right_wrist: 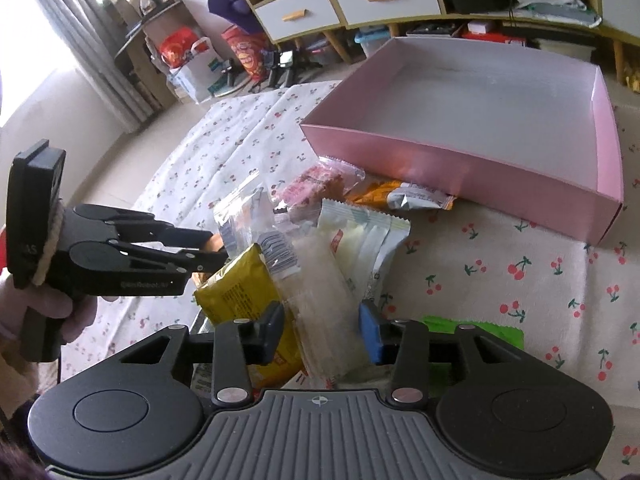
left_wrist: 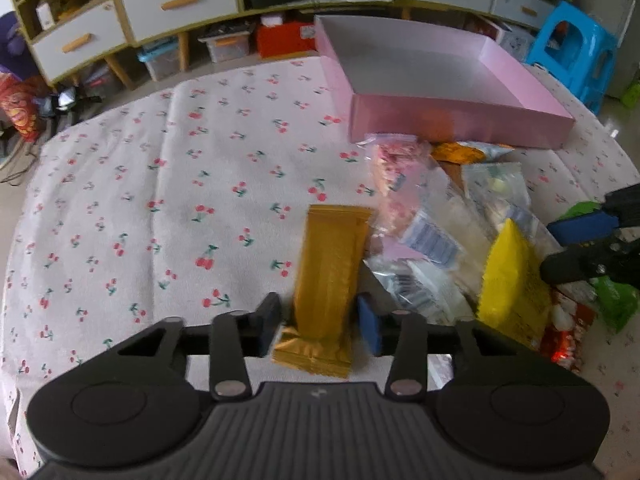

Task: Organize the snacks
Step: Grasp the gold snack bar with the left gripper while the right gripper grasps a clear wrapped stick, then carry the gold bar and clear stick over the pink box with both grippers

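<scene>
The left hand-held gripper pinched a gold snack bar between its 2 pads at the lower middle of the left wrist view, the wrapper's crimped end hanging below the jaws. In the right wrist view the right hand-held gripper had its pads on either side of a clear, whitish snack packet; whether they pressed it I could not tell. A yellow packet lay just left of it, its print too blurred to read. The left device's side carried faint lettering, apparently "GenRobot.ai".

The snack pile sat right of centre on the cherry-print cloth. The open pink box stood just beyond the pile, its near wall touching the farthest packets. The cloth left of the pile lay open to its far edge.
</scene>
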Tool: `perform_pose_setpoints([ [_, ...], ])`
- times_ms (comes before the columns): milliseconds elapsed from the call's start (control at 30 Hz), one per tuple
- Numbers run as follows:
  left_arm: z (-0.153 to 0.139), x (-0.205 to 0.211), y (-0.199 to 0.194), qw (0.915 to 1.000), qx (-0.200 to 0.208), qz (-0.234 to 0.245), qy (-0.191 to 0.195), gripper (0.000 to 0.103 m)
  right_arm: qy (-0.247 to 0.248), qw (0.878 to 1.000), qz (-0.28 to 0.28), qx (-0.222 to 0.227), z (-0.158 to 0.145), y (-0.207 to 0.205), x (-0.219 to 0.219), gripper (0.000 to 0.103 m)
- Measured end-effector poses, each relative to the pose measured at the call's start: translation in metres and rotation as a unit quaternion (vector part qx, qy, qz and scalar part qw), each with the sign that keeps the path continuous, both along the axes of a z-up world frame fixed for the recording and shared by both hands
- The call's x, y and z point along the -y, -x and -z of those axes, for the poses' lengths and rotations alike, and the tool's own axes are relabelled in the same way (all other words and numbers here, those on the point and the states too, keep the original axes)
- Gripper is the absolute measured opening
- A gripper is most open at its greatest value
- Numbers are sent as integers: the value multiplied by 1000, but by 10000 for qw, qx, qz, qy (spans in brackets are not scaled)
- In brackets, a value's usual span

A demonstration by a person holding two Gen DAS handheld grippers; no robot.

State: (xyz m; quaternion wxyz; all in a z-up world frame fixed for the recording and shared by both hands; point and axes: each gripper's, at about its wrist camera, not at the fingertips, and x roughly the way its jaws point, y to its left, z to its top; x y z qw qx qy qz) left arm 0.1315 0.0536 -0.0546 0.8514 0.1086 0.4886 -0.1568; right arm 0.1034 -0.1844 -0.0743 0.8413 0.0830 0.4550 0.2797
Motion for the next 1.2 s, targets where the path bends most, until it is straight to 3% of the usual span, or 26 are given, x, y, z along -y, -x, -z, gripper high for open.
perform_pose_setpoints([
  [67,2,-1,0,9999,101,-81,-53,57,62,10000,-2,57,0,1,-2,42],
  [233,2,-5,-1,9989,19,-435,192,57,108,9998,59,179,1,4,-5,43],
  [333,1,-2,-1,9988,19,-447,174,44,110,9997,87,189,1,5,-6,40],
  [400,-1,1,-2,9987,17,-488,154,30,88,9998,97,146,0,4,-6,37],
  [467,-2,3,-2,9984,4,-543,141,27,53,9998,155,88,-2,4,-5,33],
  [833,-8,-5,-6,9948,-174,-920,411,26,-476,9946,736,-560,-12,-3,11,27],
  [1200,-22,-8,-9,9913,18,-1139,665,26,-1328,9772,1349,-958,-17,-9,39,23],
])
